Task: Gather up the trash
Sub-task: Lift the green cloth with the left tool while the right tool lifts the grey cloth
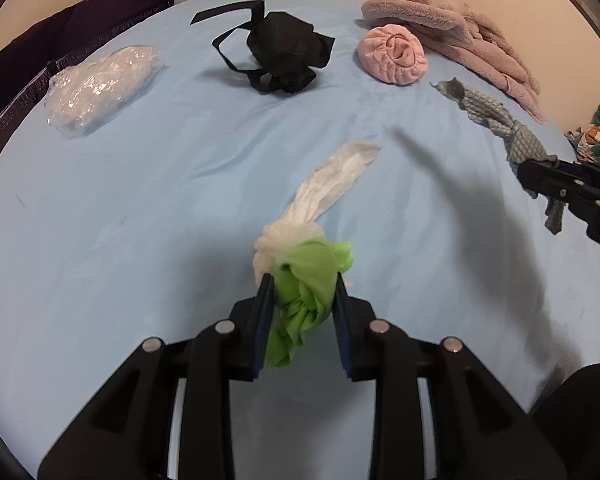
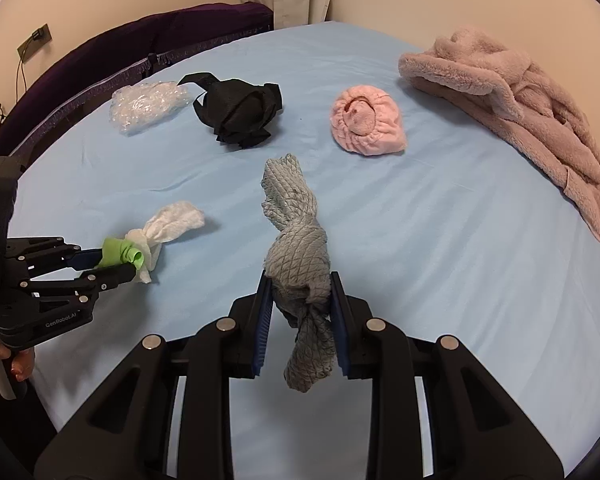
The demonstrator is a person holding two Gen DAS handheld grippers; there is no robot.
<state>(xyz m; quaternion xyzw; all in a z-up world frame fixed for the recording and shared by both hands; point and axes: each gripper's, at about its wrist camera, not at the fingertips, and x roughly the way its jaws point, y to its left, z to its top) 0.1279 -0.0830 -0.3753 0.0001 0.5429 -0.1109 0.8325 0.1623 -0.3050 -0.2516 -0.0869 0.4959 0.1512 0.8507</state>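
My left gripper [image 1: 302, 280] pinches the green-white wad [image 1: 300, 276] (jaws narrow); my right gripper [image 2: 300, 280] clamps the grey cloth [image 2: 298, 264] — the plastic lump [image 1: 100, 84] waits at ten o'clock.

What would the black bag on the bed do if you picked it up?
The black bag would probably flop and unfold, since it lies crumpled with creases. Its loose straps would likely dangle and might snag. It looks thin, so it is probably light for its size.
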